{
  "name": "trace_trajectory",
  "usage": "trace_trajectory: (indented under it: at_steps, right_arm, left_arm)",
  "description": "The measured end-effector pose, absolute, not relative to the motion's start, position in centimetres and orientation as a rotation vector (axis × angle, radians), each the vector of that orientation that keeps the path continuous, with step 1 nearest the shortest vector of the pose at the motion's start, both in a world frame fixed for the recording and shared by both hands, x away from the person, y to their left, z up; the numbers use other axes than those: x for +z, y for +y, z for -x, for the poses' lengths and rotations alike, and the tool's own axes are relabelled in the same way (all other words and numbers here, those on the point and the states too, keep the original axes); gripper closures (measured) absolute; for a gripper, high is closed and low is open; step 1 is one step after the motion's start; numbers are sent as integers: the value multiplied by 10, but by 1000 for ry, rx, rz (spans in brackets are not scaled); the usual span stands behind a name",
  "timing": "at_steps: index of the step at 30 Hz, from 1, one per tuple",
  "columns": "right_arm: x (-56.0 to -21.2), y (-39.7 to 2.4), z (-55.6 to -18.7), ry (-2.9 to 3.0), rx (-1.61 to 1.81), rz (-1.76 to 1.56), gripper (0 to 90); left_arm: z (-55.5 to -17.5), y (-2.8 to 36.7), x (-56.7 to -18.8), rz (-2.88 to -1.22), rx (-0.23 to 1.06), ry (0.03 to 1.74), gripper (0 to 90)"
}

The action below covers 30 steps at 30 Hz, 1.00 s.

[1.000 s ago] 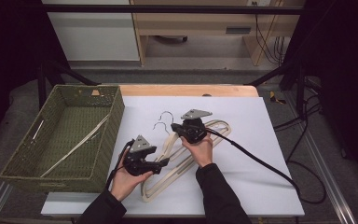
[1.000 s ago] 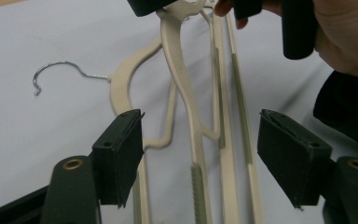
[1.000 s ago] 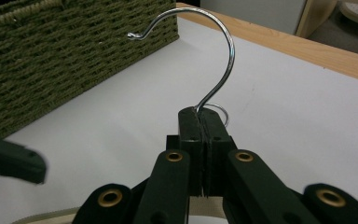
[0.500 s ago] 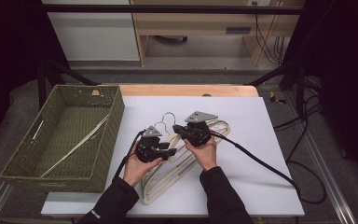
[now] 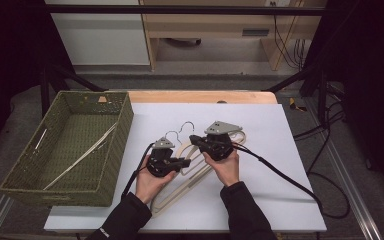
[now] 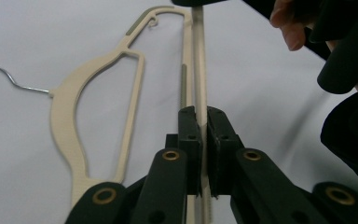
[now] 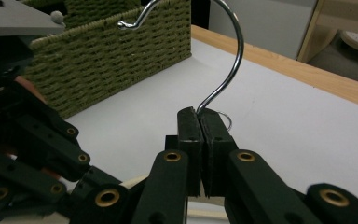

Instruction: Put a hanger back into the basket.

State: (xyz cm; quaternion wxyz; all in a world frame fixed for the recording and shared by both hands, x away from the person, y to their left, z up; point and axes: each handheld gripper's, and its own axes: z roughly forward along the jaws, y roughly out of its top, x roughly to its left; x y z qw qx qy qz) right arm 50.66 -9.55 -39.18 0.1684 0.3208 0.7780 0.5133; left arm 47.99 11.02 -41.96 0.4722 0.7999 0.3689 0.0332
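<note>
Two cream hangers point(image 5: 192, 172) lie overlapped on the white table point(image 5: 280, 130). My left gripper point(image 5: 185, 162) has just been closing and now stands shut on one hanger's thin cream bar point(image 6: 199, 70), which runs up between its pads point(image 6: 189, 126). The second hanger point(image 6: 74, 107) lies flat to the left of that bar. My right gripper point(image 5: 192, 138) is shut on a steel hook point(image 7: 226, 65) at its stem, and the hook curves up above the jaws. The left gripper point(image 7: 28, 140) sits close beside it.
A green woven basket point(image 5: 125, 130) stands at the table's left with a pale hanger-like piece point(image 5: 85, 155) inside. A black cable point(image 5: 280, 175) trails right from the right gripper. A wooden strip point(image 5: 200, 96) edges the far side.
My left gripper moved right and up to the hangers and its jaws shut on a cream bar. The right gripper shifted slightly, still gripping the hook.
</note>
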Motion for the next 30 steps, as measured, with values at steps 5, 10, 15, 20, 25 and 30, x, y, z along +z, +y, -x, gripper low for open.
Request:
trace_trajectory:
  at_steps: [5, 10, 15, 20, 25, 30]
  right_arm:
    - [-380, -109, -488, 2213, 1488, -861, 851]
    - [-370, -125, -468, 2195, 1517, -837, 755]
    - [-365, -147, -452, 2172, 1575, -833, 593]
    - [-372, -170, -437, 2160, 1607, -838, 424]
    - [-384, -195, -430, 2135, 1585, -897, 303]
    - [-390, -213, -426, 2092, 1548, -946, 183]
  left_arm:
    - [-465, 106, -411, -1961, 136, 846, 867]
    - [-455, 108, -400, -1950, 156, 795, 867]
    - [-448, 114, -387, -1943, 191, 760, 866]
    - [-442, 124, -372, -1933, 247, 751, 866]
    - [-436, 136, -351, -1917, 288, 733, 866]
    - [-430, 149, -326, -1903, 341, 710, 866]
